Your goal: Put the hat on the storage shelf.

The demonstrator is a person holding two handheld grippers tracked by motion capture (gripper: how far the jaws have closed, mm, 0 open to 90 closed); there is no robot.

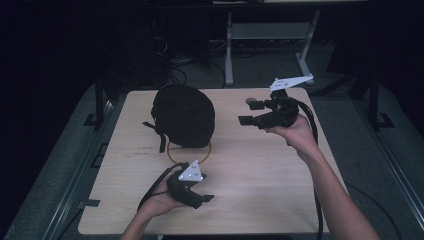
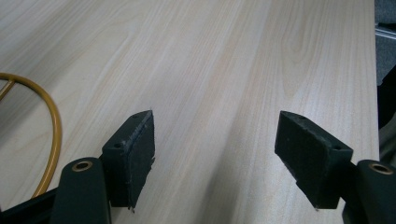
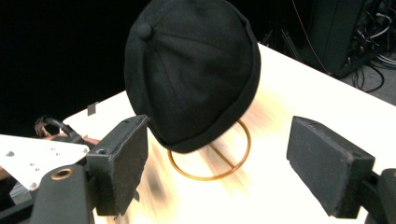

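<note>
Currently my right gripper [image 1: 248, 112] is held up off the table, aimed leftward in the high view at the black cap [image 1: 184, 115], with its jaws standing wide apart and nothing between them. From the right gripper view the cap [image 3: 194, 70] sits well ahead of the pads [image 3: 122, 163], so no contact yet. I read the wide opening as preparation: the crown is bulky and soft, and the jaws need room to take a fold of fabric or the rim.

Cap location: left of centre toward the far side of the wooden table [image 1: 265, 175], perched on a gold wire stand [image 1: 189, 152] whose ring base lies flat on the tabletop. The stand keeps the cap domed and raised, so its lower edge is reachable from the side. A strap hangs off the cap's left side in the high view.

Left gripper [image 1: 202, 198] rests low near the table's near edge, just in front of the stand's ring, jaws also apart and empty. In the left gripper view the gold ring [image 2: 51, 135] curves past the left jaw, not touched. My guess is that this hand waits to steady the stand while the other lifts the cap.

Writing: faint small print on the tabletop left of the ring, too small to read. No brand or label legible on cap or grippers.
</note>
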